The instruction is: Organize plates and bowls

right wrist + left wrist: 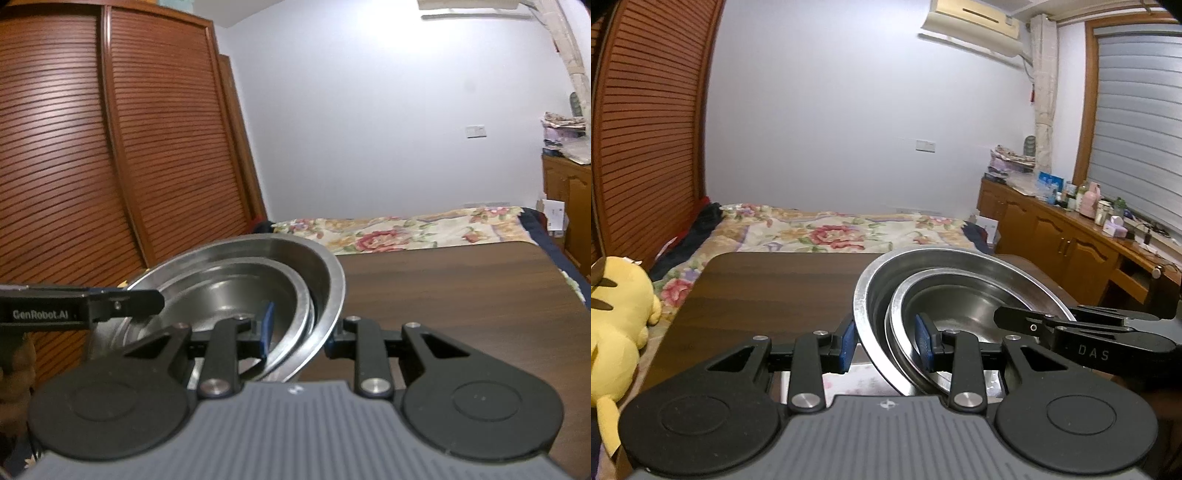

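Stainless-steel nested bowls [960, 295]: a smaller bowl [945, 314] is seated inside a larger bowl [875, 291], and the pair is held tilted above a dark wood-grain table [768, 288].

Left gripper [886, 341]: jaws narrowed onto the stacked rims at one side, one blue pad [923, 338] inside the smaller bowl, the other outside the larger.

Right gripper [301, 328]: jaws narrowed onto the rims at the opposite side; one blue pad [266, 328] is seen inside, while the outer pad is hidden behind the larger bowl's wall.

Step in hand, as judged: a two-handed carry of the nested pair over the table toward a resting place. The next move is judged to call for matched travel of both grippers, the tilt being levelled before the stack is lowered flat, and release only once the base is borne by the table.

Not established: whether the base touches anything below; the pale, pinkish surface [849, 384] under the stack, blurred and cut off by the gripper body; any plates, none being in view. A yellow plush toy [617, 321] is cut off at the frame edge.
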Motion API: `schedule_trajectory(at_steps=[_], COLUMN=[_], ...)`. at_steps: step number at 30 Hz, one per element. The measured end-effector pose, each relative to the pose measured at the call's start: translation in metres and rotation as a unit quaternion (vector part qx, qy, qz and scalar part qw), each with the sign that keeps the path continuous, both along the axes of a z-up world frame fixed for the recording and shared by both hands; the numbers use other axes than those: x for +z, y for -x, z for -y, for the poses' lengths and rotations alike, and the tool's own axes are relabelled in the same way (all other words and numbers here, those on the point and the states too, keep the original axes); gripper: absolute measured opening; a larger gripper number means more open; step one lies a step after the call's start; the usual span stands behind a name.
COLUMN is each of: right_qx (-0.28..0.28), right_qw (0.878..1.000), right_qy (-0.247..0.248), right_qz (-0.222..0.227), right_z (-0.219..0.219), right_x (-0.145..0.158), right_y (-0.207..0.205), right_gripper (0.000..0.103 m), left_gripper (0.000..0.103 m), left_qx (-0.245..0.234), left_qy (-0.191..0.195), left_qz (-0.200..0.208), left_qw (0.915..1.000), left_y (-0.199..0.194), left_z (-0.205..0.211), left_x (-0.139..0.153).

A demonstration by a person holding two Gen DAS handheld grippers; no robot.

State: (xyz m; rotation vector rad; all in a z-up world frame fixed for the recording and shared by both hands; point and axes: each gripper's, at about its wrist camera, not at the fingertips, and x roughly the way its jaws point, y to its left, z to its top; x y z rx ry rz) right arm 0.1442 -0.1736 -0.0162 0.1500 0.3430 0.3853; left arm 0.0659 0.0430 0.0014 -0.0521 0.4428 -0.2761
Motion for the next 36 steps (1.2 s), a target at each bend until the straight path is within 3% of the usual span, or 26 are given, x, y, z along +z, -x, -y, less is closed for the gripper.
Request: schedule_trajectory(at_steps=[17, 36], right_qx=[0.054, 0.064], right_qw=[0.998, 0.995], right_qy=[0.036, 0.054], right_qz=[-0.021, -0.049], right_z=[-0.043, -0.061], right_x=[-0.007, -0.024], right_y=[-0.007, -0.017], right_gripper=[0.028, 0.028], left_gripper=[0.036, 0.036], left_qx=[0.045, 0.059], left_qy=[0.004, 0.003], left_qz=[-0.036, -0.057], left_qw=[0.9983, 0.9966], left_y=[-0.003, -0.014], left_z=[-0.037, -0.045], left_x=[-0.021, -0.04])
